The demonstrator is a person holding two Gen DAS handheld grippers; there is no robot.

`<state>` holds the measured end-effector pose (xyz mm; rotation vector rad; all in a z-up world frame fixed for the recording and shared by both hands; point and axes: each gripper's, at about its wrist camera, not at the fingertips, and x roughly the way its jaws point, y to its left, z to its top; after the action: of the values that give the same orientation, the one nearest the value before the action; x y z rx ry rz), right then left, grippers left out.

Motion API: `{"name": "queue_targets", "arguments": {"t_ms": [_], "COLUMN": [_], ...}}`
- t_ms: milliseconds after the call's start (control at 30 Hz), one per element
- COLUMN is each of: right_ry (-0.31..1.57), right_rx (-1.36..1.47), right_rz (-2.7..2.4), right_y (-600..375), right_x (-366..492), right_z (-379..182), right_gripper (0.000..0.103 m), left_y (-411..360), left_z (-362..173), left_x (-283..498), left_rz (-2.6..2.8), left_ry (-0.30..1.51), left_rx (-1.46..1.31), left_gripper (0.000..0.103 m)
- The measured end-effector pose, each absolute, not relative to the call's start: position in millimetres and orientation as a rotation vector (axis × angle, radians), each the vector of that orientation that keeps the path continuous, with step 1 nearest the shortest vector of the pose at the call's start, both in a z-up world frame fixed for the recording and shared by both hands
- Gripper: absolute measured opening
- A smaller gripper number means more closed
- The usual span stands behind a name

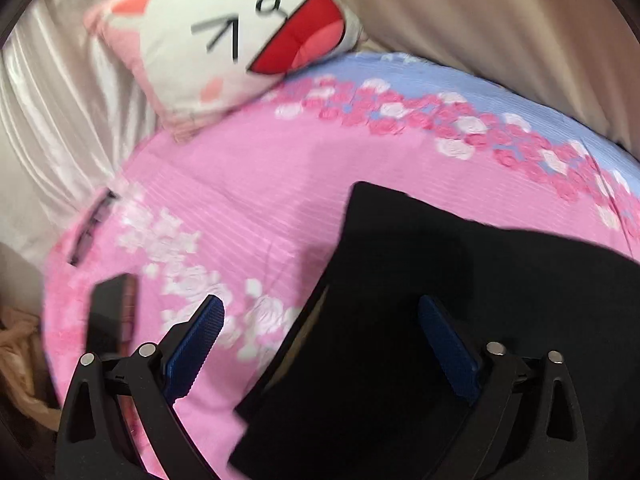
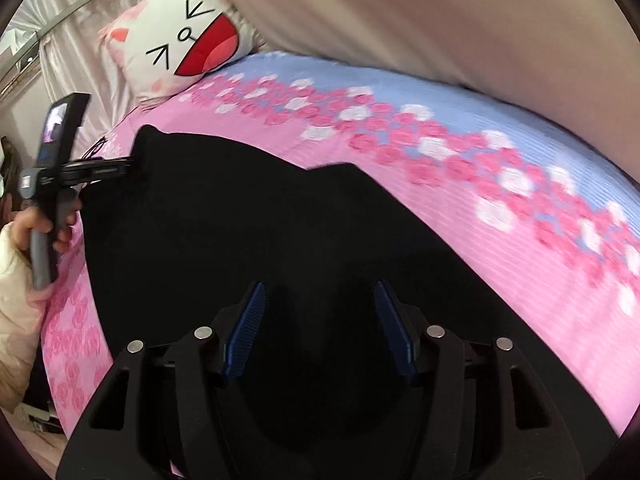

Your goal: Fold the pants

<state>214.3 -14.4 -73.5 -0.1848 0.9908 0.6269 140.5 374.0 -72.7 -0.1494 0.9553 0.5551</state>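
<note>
Black pants [image 1: 460,280] lie folded on a pink floral bedspread [image 1: 248,184]. In the left wrist view my left gripper [image 1: 320,312] is open with blue pads, just above the pants' left edge and empty. In the right wrist view the pants [image 2: 240,220] fill the middle of the bed. My right gripper [image 2: 320,296] is open over them and holds nothing. The left gripper also shows in the right wrist view [image 2: 132,164], its tip at the pants' far left corner, held by a hand.
A white and pink cat-face pillow [image 1: 224,40] lies at the head of the bed, also in the right wrist view [image 2: 180,48]. A beige wall or headboard [image 2: 400,12] runs along the far side. A dark flat object [image 1: 112,312] lies on the bedspread at the left.
</note>
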Motion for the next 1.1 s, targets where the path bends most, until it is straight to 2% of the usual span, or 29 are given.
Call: {"name": "queue_targets", "arguments": {"t_ms": [233,400,533,733,800,933,1100], "right_ry": [0.971,0.868,0.804,0.914,0.948,0.902,0.861], "right_rx": [-0.322,-0.204,-0.172,-0.090,-0.062,0.013,0.150], "right_rz": [0.649,0.597,0.490,0.200,0.099,-0.042,-0.307], "right_y": [48,9,-79,-213,-257,-342,-456], "right_x": [268,258,195,120,97,51,11], "right_z": [-93,-46,-17,-50,-64,-56,-40], "right_gripper": [0.056,0.055,0.056,0.056,0.056,0.055,0.057], "left_y": [388,364,327,222,183,111,82], "left_z": [-77,-49,-15,-3,-7,-37,-69], "left_x": [138,121,94,78,79,82,82], "left_rz": [0.533,0.571,0.459,0.218,0.132,0.044,0.056], "left_ry": [0.951,0.882,0.799,0.765,0.769,0.844,0.938], "left_rx": [-0.209,-0.121,-0.098,-0.005,0.019,0.136,0.173], "left_gripper": [0.098,0.093,0.095,0.095,0.095,0.096,0.096]}}
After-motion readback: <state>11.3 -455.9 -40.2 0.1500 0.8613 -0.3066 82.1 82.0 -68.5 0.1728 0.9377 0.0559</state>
